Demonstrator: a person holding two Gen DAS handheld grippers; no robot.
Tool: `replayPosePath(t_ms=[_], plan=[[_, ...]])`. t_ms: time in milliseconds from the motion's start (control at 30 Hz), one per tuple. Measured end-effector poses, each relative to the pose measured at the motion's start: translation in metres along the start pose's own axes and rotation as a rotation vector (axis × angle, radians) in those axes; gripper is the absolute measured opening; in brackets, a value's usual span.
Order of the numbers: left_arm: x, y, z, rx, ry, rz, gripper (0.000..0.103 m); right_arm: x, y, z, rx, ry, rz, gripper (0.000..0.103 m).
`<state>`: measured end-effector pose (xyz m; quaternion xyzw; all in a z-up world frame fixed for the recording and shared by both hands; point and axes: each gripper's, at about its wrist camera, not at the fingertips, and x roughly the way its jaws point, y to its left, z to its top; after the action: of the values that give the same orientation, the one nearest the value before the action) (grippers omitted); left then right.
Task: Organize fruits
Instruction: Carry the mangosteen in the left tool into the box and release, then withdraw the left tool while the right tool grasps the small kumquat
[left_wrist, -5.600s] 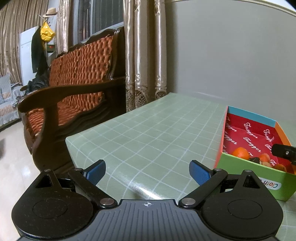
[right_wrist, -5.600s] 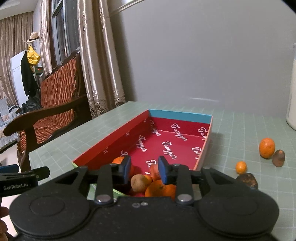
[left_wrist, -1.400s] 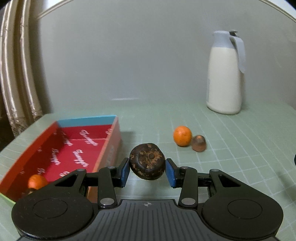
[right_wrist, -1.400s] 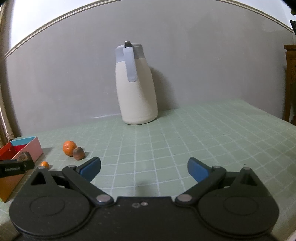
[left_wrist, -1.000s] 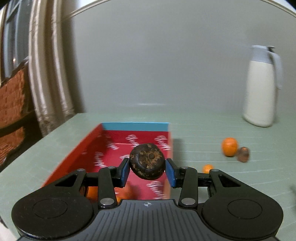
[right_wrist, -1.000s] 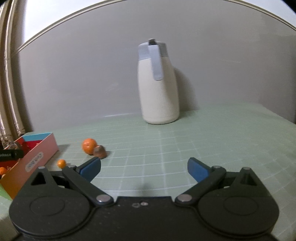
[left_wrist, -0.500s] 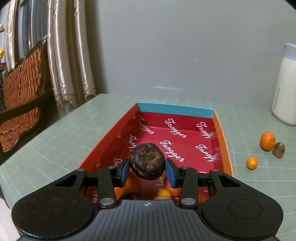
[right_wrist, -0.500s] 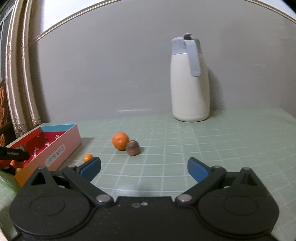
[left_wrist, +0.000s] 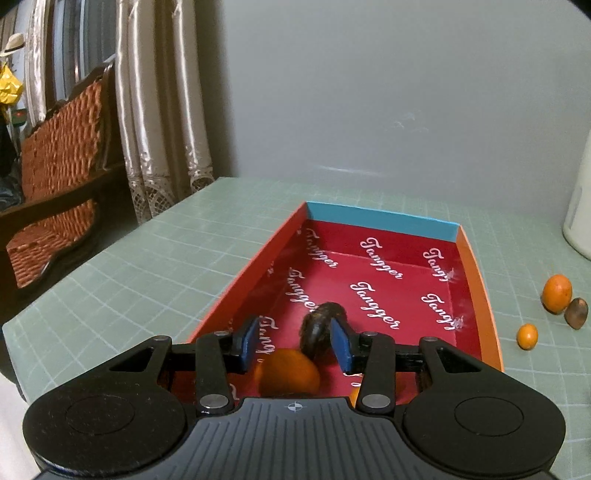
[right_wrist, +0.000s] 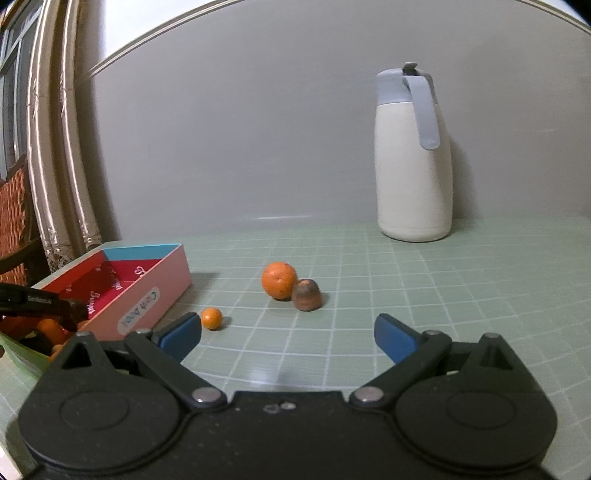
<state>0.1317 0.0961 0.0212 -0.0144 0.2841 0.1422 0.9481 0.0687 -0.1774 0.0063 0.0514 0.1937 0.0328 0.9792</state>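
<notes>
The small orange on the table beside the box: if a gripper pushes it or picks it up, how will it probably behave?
The small orange looks nearly round and lies free on the flat table, so a push would probably roll it. It seems light. Being small, it may slip sideways unless the right gripper, now wide open, closes centred on it.

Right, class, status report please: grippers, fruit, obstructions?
Left gripper open over box, dark fruit loose between jaws. Right gripper open, empty. Orange, small orange, brown fruit outside box. Nothing blocking.
</notes>
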Motion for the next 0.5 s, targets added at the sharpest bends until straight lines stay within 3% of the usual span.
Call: replayPosePath(t_ms=[367, 433, 500], plan=[[-0.016, 0.014, 0.006, -0.008, -0.03, 0.02, 0.044, 0.004, 0.012, 0.0, -0.006, 0.004, 0.027, 0.1], [-0.02, 0.017, 0.007, -0.006, -0.039, 0.023, 0.047, 0.005, 0.014, 0.001, -0.006, 0.003, 0.032, 0.1], [-0.024, 0.02, 0.006, -0.007, -0.049, 0.032, 0.062, 0.006, 0.017, 0.001, -0.008, 0.005, 0.036, 0.1]])
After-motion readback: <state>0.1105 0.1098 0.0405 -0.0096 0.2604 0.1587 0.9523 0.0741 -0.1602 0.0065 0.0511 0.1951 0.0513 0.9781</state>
